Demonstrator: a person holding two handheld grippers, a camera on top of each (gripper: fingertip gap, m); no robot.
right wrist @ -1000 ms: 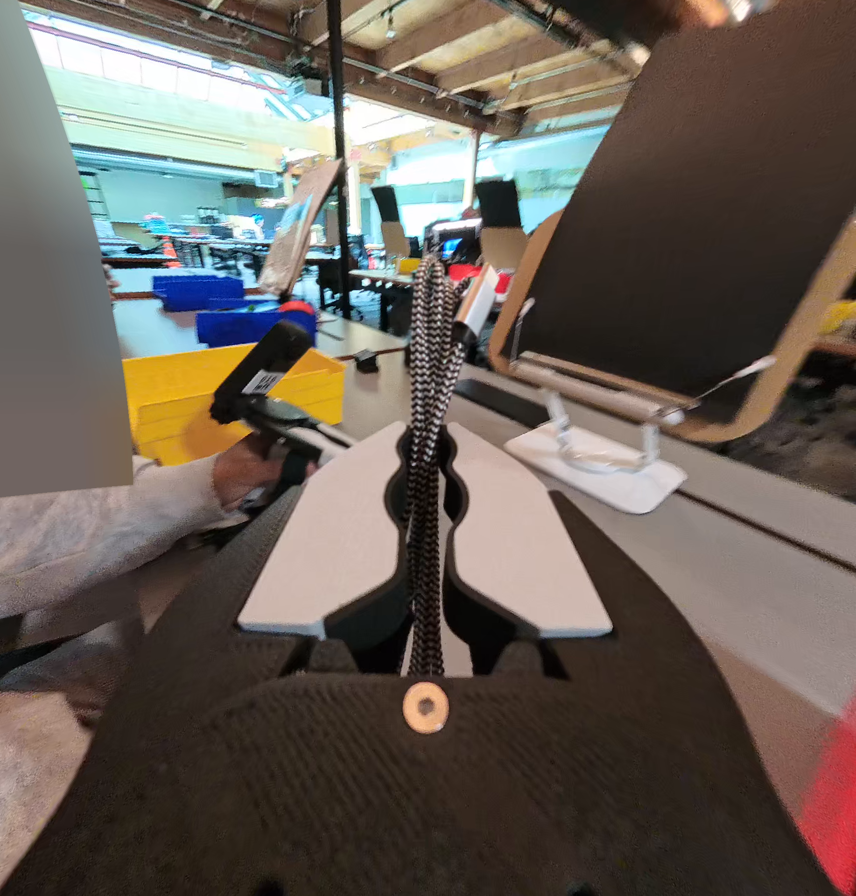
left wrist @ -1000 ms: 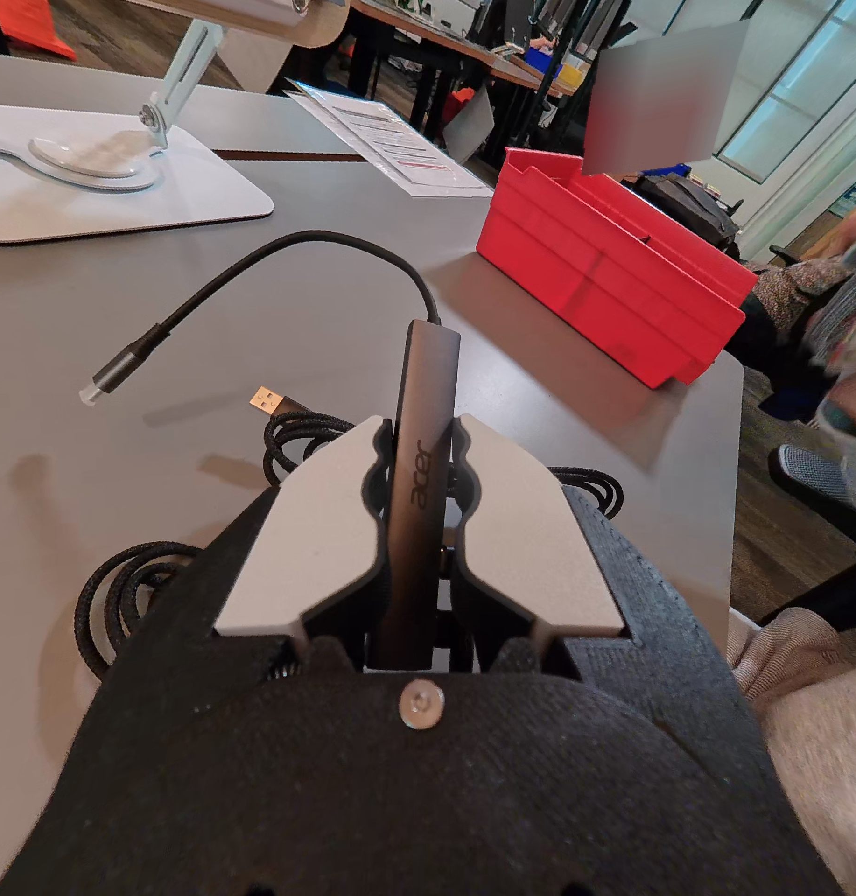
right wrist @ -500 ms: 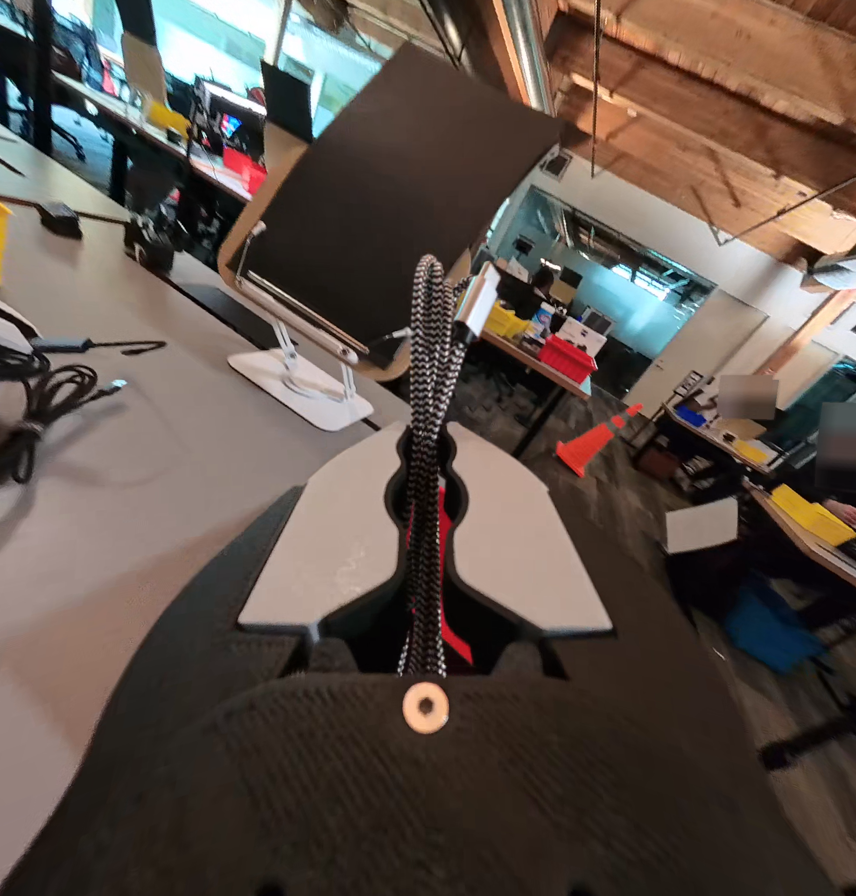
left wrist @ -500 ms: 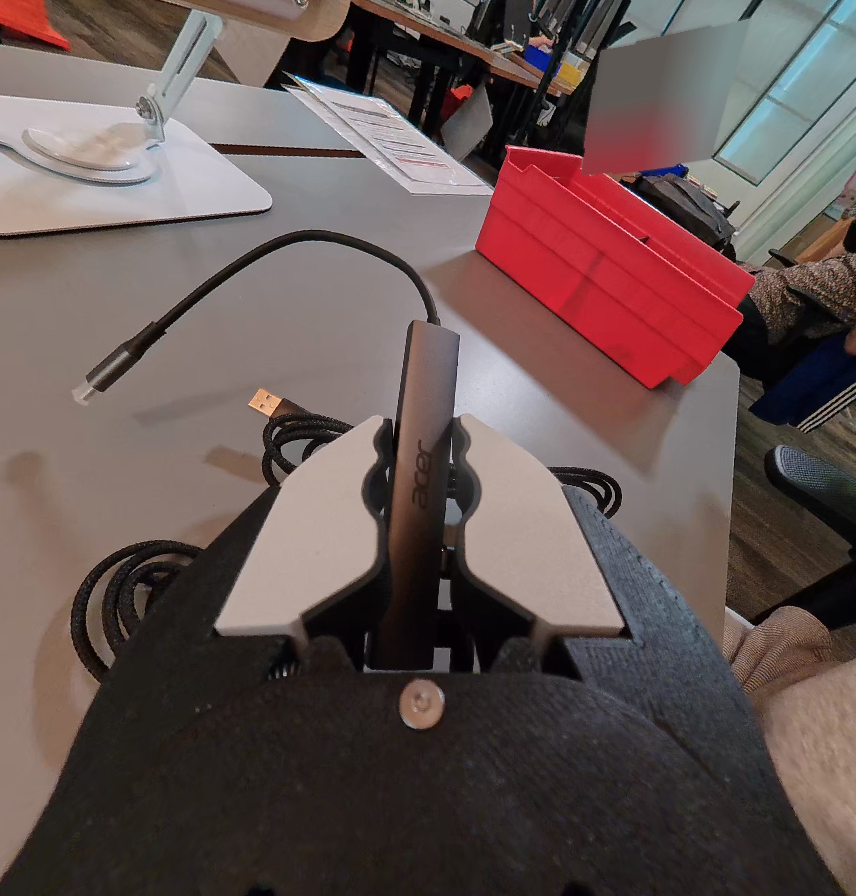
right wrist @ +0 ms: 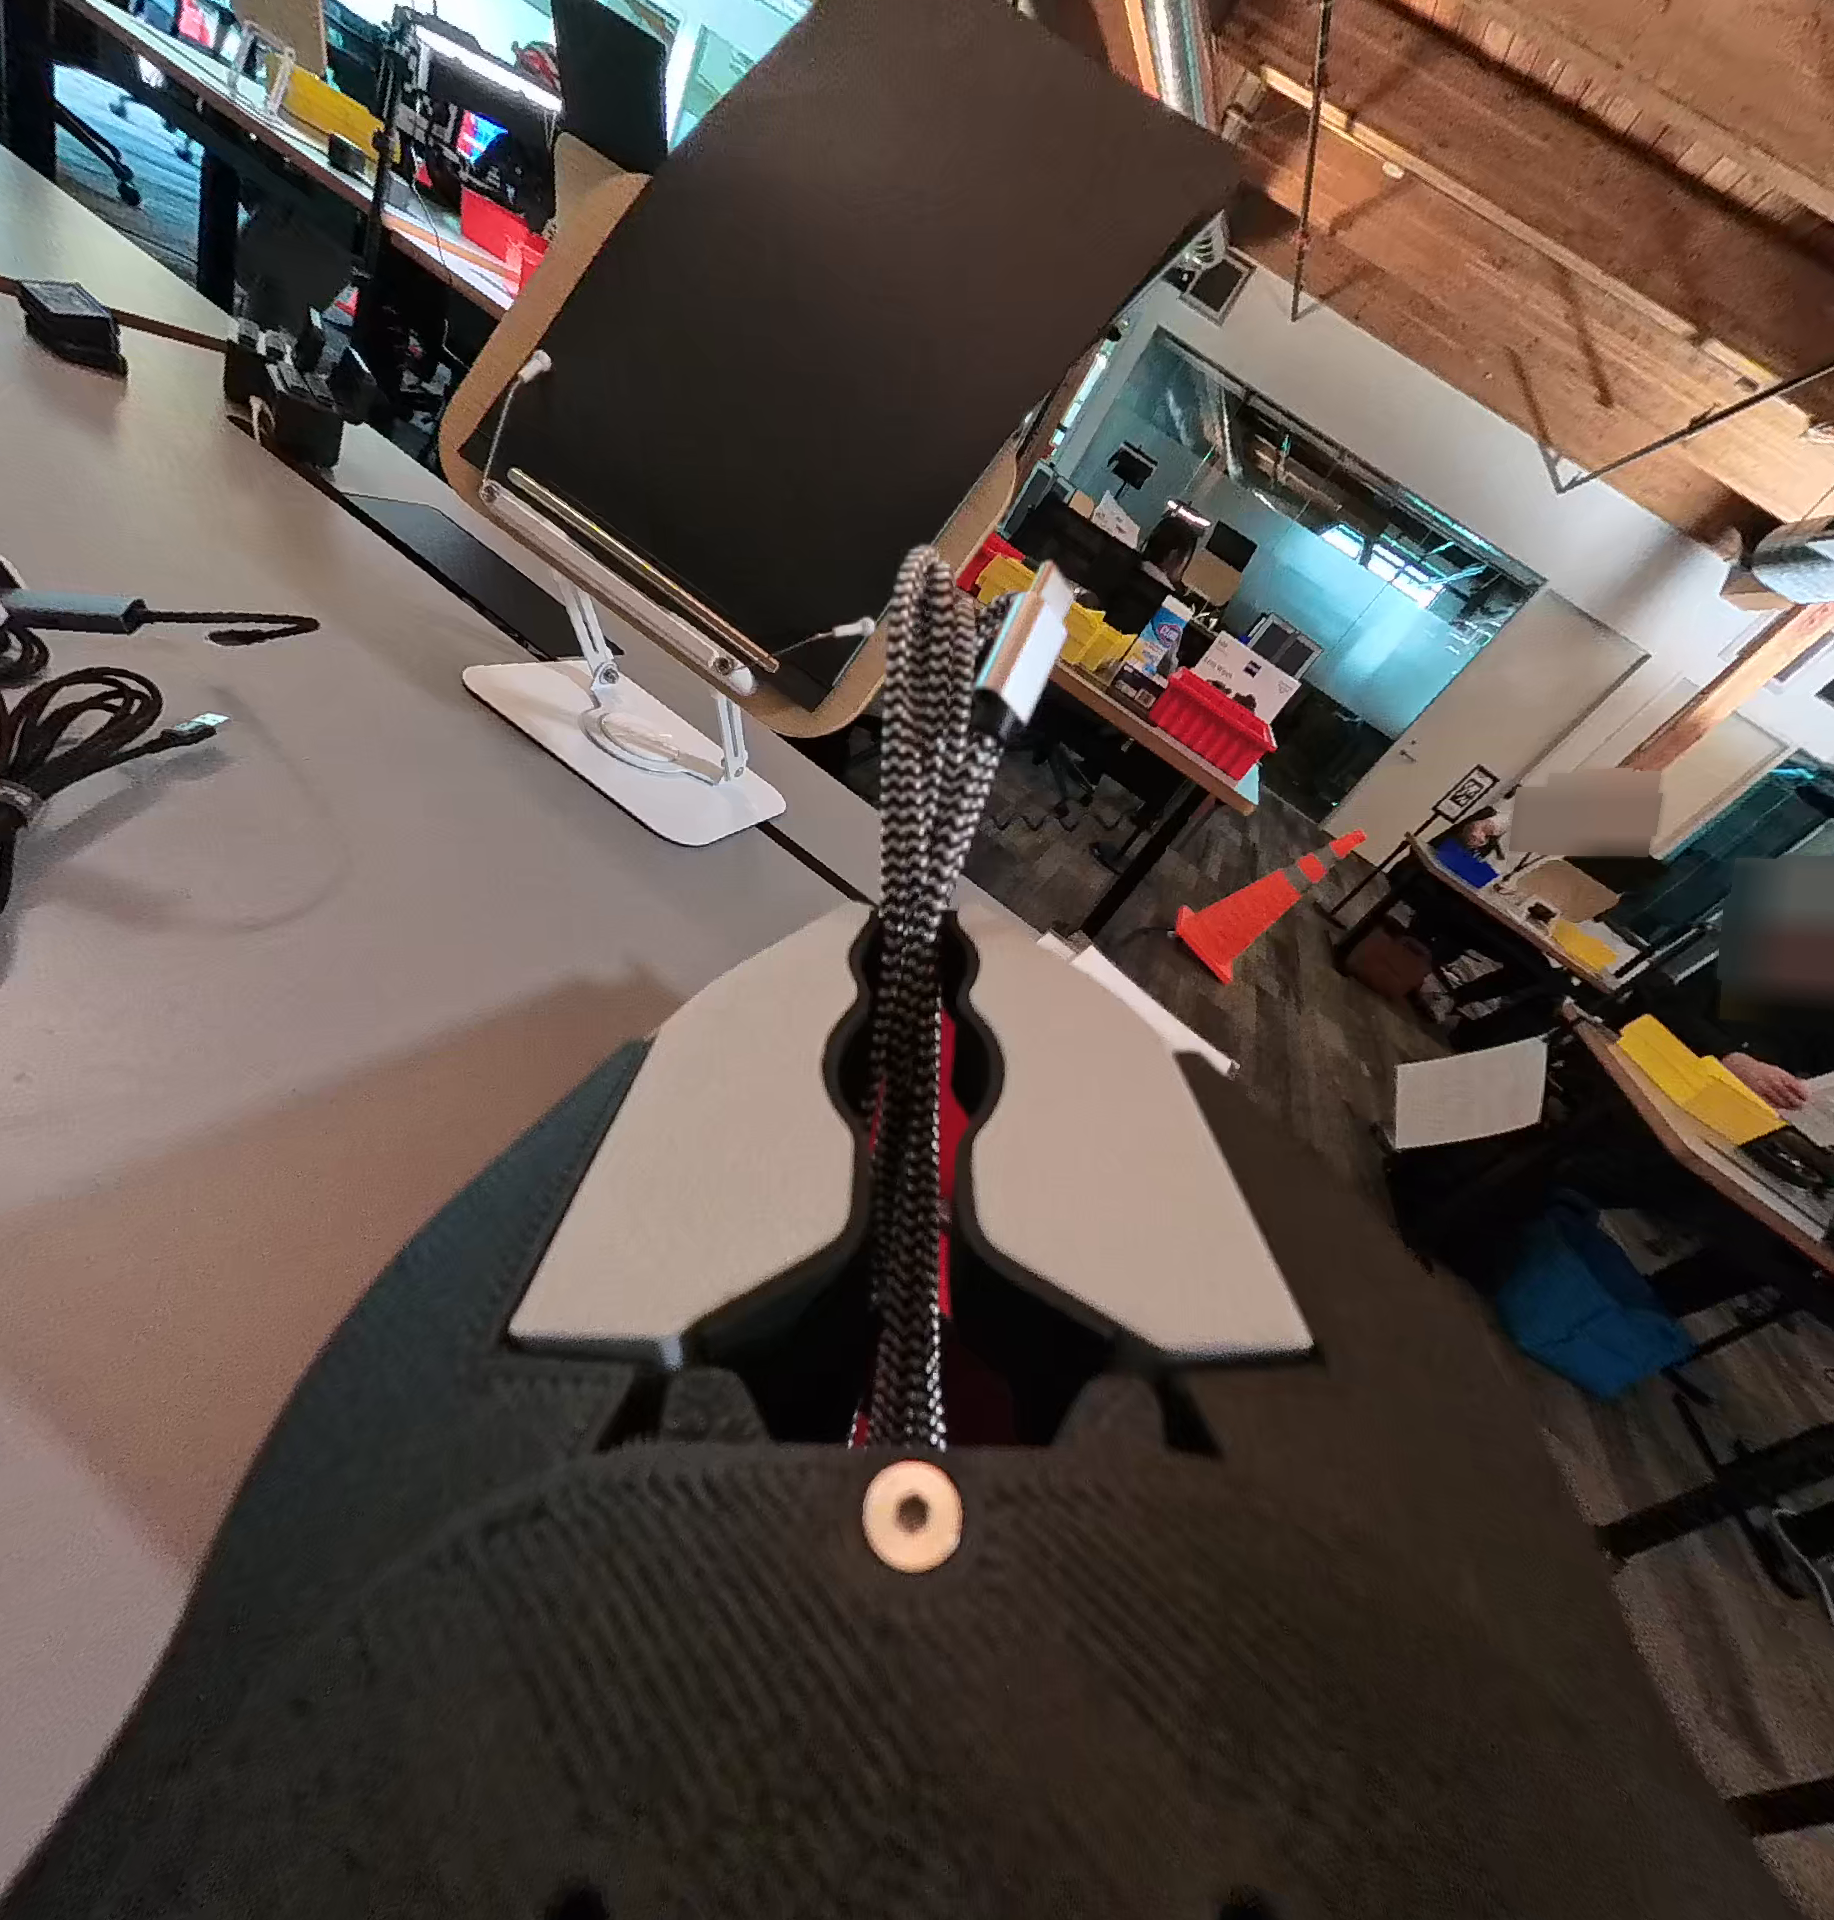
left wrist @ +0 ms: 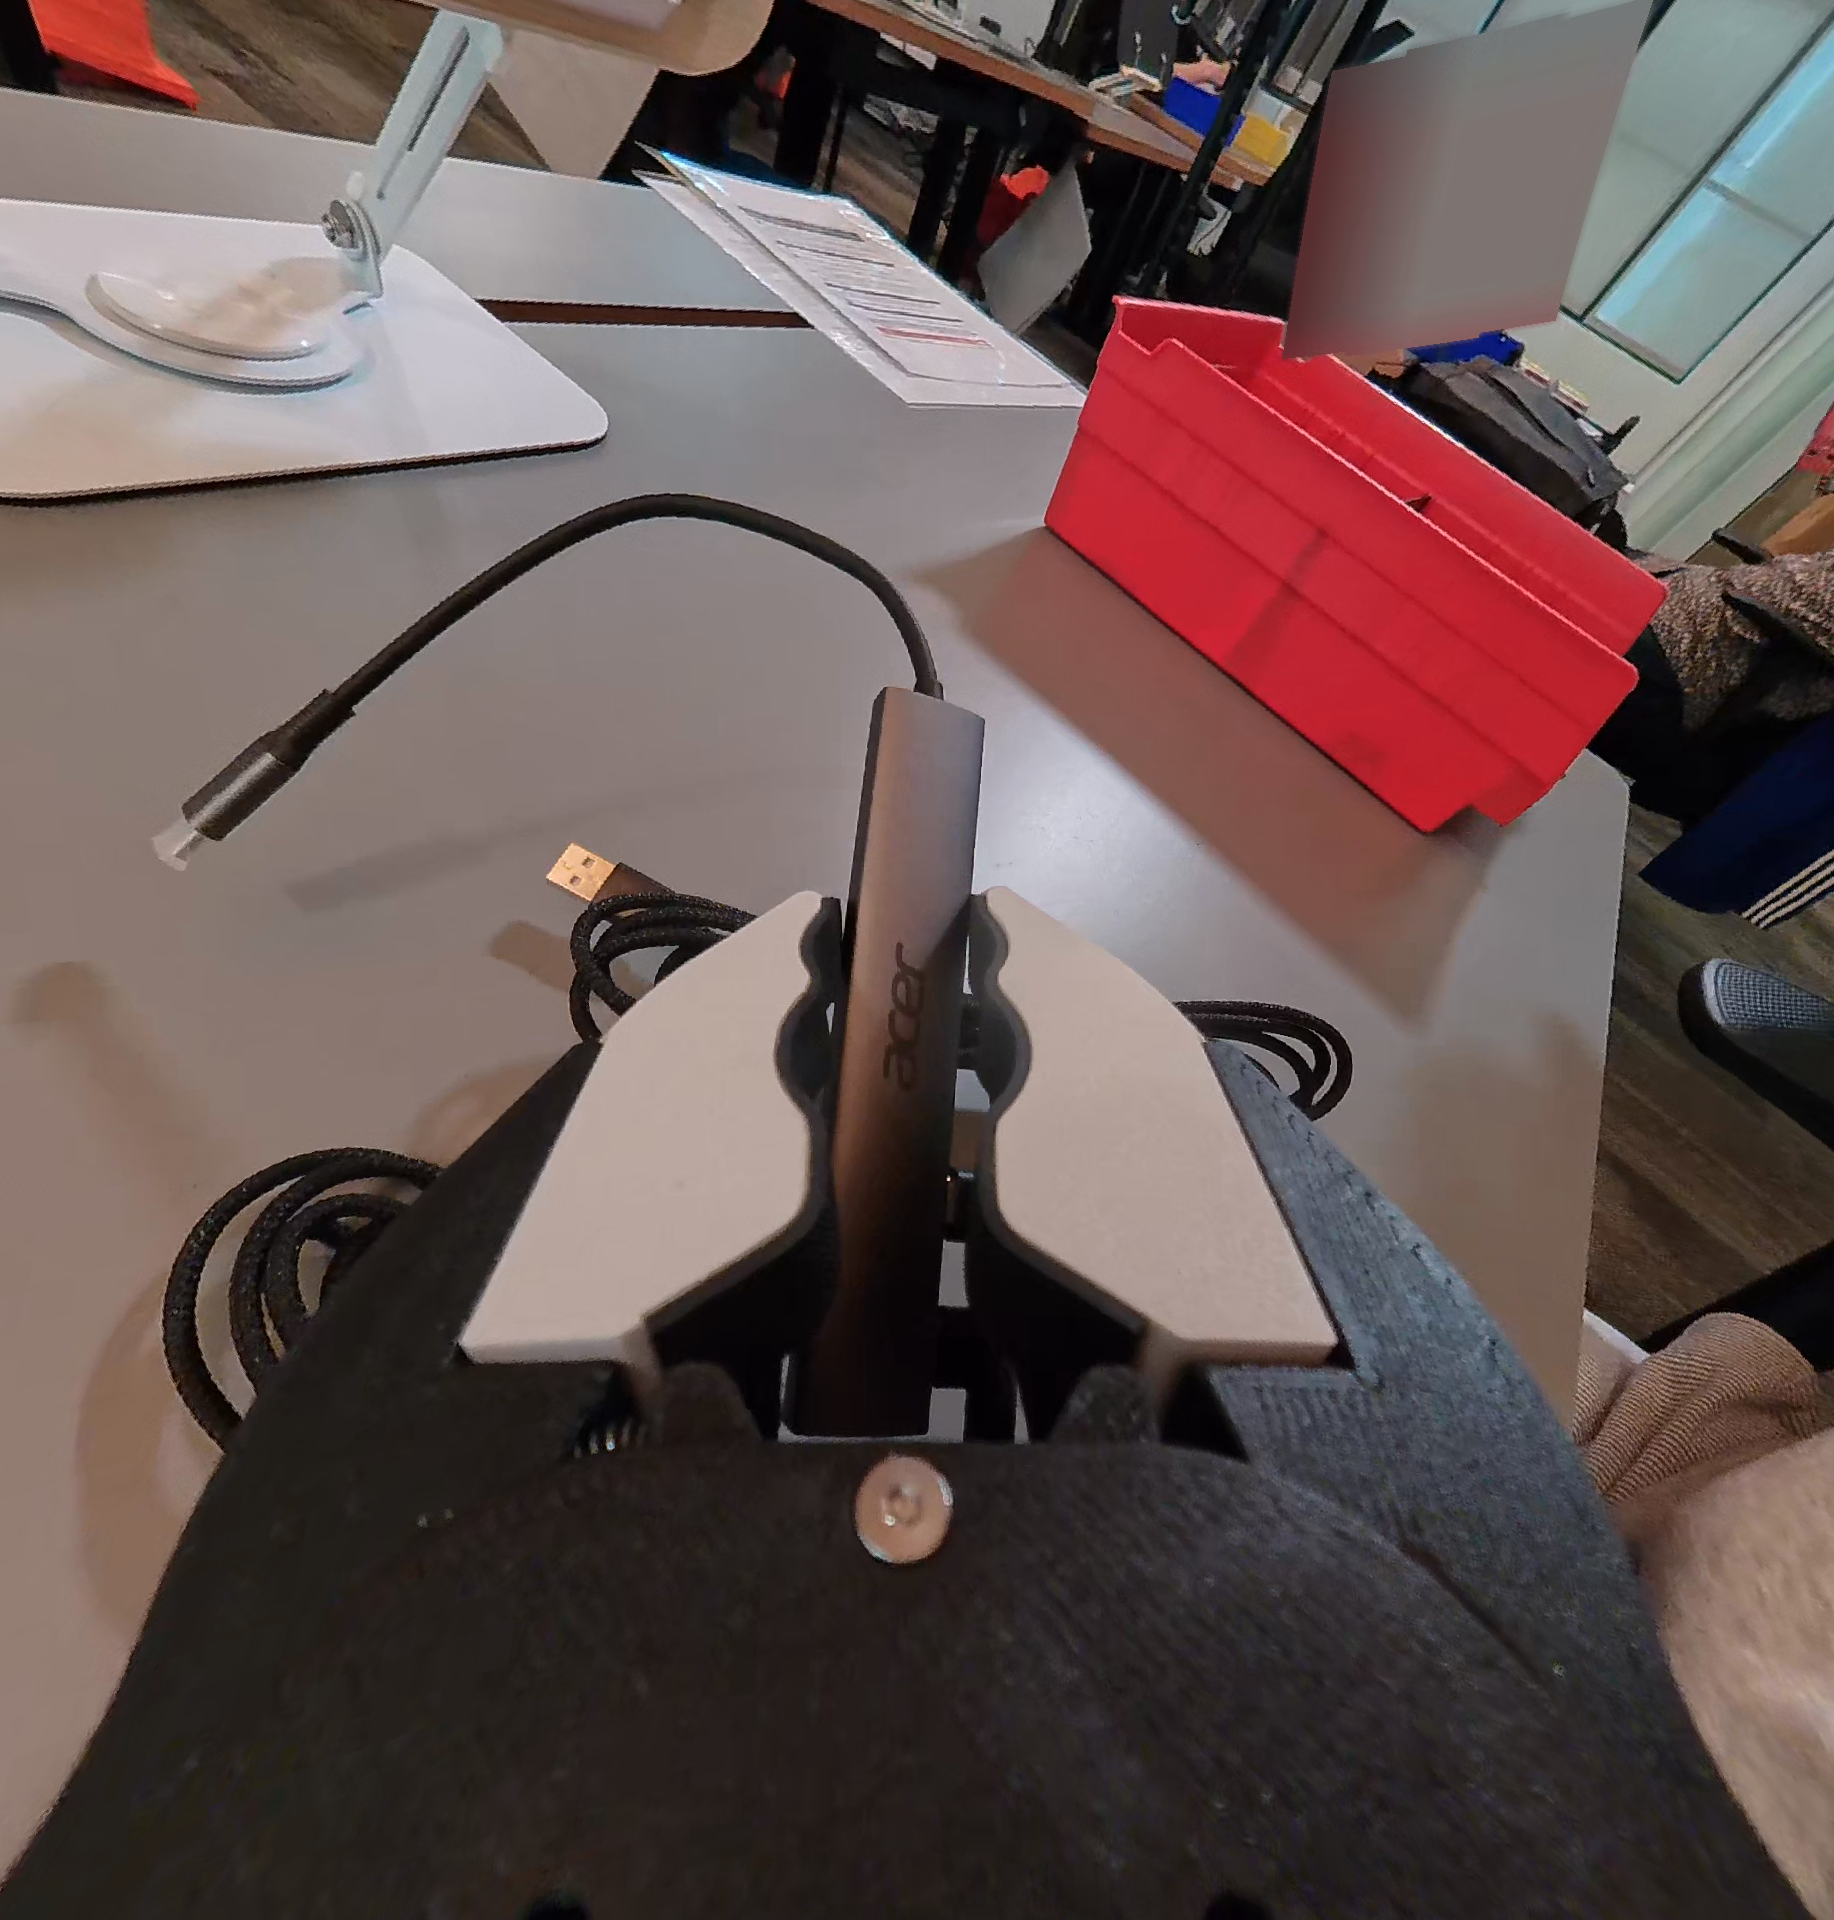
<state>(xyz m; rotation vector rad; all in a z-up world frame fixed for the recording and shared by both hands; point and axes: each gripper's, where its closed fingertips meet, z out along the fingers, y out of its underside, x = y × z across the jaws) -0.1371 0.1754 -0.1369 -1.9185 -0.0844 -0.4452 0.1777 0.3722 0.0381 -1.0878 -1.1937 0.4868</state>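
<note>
My left gripper (left wrist: 897, 909) is shut on a dark grey USB hub (left wrist: 918, 831), held a little above the grey table (left wrist: 684, 644). The hub's black cable (left wrist: 622, 530) arcs left and ends in a plug (left wrist: 232, 795) hanging free. My right gripper (right wrist: 913, 920) is shut on a folded black-and-white braided cable (right wrist: 928, 748), whose silver plug (right wrist: 1022, 660) sticks up beyond the jaws. It is held above the table's right end, with something red showing below between the jaws.
Coiled black braided cables (left wrist: 269, 1257) with a gold USB plug (left wrist: 580, 868) lie on the table under the left gripper. A red bin (left wrist: 1339, 582) stands at the right edge. A white stand base (left wrist: 269, 395) holds a dark panel (right wrist: 840, 343). Other desks and an orange cone (right wrist: 1266, 899) lie beyond. Across from one pair of fingers to the other is roughly 40 cm.
The right gripper has swung right with the braided cable, from facing a yellow bin and a person's hand to facing the panel stand and room. The left gripper has held still.
</note>
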